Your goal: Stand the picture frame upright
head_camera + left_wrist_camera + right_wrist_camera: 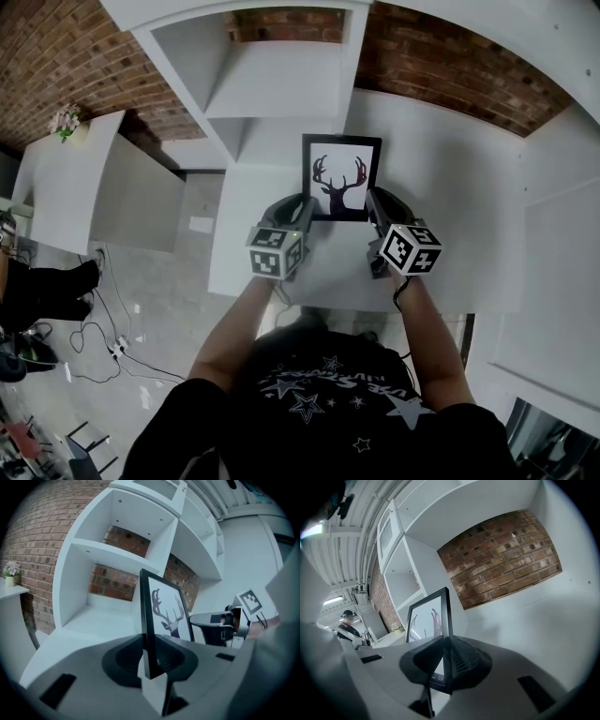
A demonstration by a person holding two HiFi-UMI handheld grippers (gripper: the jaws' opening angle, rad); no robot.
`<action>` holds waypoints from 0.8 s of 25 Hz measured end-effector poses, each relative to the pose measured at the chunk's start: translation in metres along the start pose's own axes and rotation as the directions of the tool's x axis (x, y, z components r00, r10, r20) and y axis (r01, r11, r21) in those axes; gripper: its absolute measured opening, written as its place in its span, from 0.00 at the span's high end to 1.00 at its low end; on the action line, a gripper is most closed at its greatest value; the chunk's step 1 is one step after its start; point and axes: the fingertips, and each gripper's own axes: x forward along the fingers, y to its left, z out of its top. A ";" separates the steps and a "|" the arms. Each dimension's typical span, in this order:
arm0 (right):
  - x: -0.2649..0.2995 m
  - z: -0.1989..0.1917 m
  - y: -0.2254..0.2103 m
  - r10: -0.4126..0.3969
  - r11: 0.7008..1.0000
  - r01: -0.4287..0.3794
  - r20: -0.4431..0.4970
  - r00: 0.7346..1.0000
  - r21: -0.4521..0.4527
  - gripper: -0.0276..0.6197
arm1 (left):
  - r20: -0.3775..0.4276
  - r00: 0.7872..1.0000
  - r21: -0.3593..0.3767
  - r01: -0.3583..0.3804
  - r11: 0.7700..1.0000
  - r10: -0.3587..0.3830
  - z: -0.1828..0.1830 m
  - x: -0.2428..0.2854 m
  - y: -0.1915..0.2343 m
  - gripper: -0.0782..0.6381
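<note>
- Picture frame: we count one, black-edged, and it sits between our two tools above the white counter, in front of the white shelving unit.
- Its long axis runs up and down, so it is in portrait position and stands close to upright. The glazed face is turned toward us and the back toward the brick wall.
- The stag print inside reads the right way up, antlers at the top. We see one head with two antlers.
- We cannot tell whether the bottom edge rests on the counter or hangs just above it.
- The left gripper has its jaws drawn in narrow on the frame's left edge near the lower corner. In the left gripper view that edge runs straight up out of the pads.
- The right gripper is likewise pinched onto the right edge low down, and the right gripper view shows the frame's side rising from between its pads.
- We count two grippers, one per side, each carrying one of the two marker cubes, which point back toward us.
- Off to the left, one small flower pot stands on a separate white surface, well apart from the frame.
</note>
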 end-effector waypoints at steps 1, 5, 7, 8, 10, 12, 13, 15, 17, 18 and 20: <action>0.003 0.000 0.000 -0.003 1.000 0.003 0.006 1.000 -0.002 0.87 | 0.004 1.000 0.007 0.003 1.000 -0.003 0.001 0.002 0.003 0.77; 0.011 -0.002 -0.001 -0.002 1.000 0.003 0.014 1.000 -0.006 0.87 | 0.007 1.000 0.031 0.016 0.999 -0.016 0.003 0.007 0.011 0.77; 0.015 -0.002 -0.001 -0.004 1.000 0.004 0.016 1.000 -0.008 0.87 | 0.007 1.000 0.051 0.019 0.999 -0.019 0.005 0.011 0.016 0.77; 0.018 -0.003 -0.002 -0.007 1.000 0.008 0.017 1.000 -0.005 0.87 | 0.003 1.000 0.056 0.021 0.998 -0.021 0.005 0.013 0.018 0.77; 0.023 -0.005 -0.006 -0.017 1.000 0.018 0.014 1.000 -0.003 0.87 | -0.006 1.000 0.060 0.027 0.998 -0.027 0.003 0.019 0.022 0.77; 0.029 -0.007 -0.009 -0.022 1.000 0.022 0.009 1.000 -0.010 0.87 | -0.014 0.999 0.068 0.031 0.997 -0.030 0.000 0.026 0.026 0.77; 0.031 -0.008 -0.010 -0.023 1.000 0.023 0.008 1.000 -0.013 0.87 | -0.016 0.999 0.074 0.032 0.997 -0.031 -0.001 0.028 0.028 0.77; 0.032 -0.008 -0.012 -0.025 1.000 0.025 0.009 1.000 -0.014 0.87 | -0.018 0.999 0.085 0.033 0.996 -0.032 -0.001 0.031 0.028 0.77; 0.033 -0.007 -0.013 -0.029 0.999 0.029 0.009 1.000 -0.018 0.87 | -0.025 0.999 0.097 0.034 0.995 -0.031 0.001 0.034 0.029 0.77; 0.034 -0.007 -0.013 -0.032 0.999 0.032 0.008 0.999 -0.021 0.87 | -0.031 0.999 0.103 0.032 0.994 -0.029 0.001 0.035 0.031 0.77; 0.038 -0.007 -0.014 -0.035 0.999 0.036 0.003 0.999 -0.027 0.87 | -0.041 0.999 0.115 0.027 0.993 -0.022 0.000 0.039 0.034 0.77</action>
